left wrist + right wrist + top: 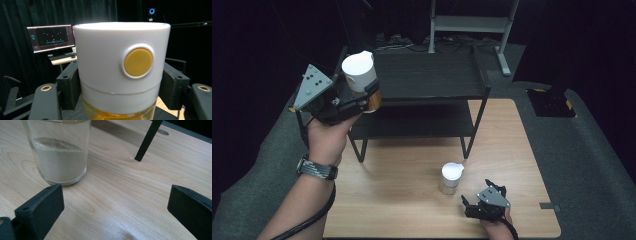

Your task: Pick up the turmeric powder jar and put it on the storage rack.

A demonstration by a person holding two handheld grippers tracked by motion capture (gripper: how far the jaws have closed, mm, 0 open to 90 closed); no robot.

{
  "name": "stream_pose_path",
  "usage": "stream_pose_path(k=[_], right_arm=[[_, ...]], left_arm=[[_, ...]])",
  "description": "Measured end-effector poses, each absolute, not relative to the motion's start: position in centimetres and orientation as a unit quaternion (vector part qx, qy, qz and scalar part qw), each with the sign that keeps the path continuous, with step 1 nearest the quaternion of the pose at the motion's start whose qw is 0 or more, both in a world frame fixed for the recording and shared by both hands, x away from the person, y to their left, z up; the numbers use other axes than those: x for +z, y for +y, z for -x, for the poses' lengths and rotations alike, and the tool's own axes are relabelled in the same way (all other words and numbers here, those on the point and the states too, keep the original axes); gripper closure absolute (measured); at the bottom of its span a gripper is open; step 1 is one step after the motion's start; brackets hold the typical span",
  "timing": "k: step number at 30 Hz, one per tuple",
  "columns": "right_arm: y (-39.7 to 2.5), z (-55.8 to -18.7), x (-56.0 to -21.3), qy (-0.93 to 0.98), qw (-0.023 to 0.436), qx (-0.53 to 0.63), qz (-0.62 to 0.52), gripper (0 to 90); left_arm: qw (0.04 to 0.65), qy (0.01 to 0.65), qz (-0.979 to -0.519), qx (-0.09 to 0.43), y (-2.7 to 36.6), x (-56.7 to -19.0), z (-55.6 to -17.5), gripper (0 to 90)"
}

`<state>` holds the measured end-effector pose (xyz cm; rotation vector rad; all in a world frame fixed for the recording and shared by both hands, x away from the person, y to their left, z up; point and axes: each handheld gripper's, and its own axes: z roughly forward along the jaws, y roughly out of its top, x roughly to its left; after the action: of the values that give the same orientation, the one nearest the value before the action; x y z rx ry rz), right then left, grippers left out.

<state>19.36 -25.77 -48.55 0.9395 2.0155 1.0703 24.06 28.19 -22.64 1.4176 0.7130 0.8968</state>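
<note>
Clamping a white-lidded jar [360, 75] with amber contents, the left gripper [343, 97] holds it raised near the left end of the black 2-tier shelf [432, 80]. In the left gripper view the lid [120, 62] shows a yellow round button [138, 62]. The right gripper [477, 202] rests low on the wooden table [412, 170], jaws spread wide and empty, just beside a second jar [60, 152] of pale powder. A shelf leg [147, 141] stands beyond it.
</note>
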Motion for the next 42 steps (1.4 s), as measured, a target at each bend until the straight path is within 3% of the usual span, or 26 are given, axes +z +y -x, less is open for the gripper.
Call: stream_pose_path(k=[25,42], right_arm=[[-26.0,-19.4,-48.6,0.769,0.326,0.414,-0.361,0.3],[-26.0,-19.4,-48.6,0.77,0.326,0.415,-0.359,0.3]], left_arm=[[0.609,0.338,-0.597,0.398,26.0,-22.6,-29.2,30.5],[0.603,0.341,-0.604,0.394,24.6,-22.8,-30.6,30.5]])
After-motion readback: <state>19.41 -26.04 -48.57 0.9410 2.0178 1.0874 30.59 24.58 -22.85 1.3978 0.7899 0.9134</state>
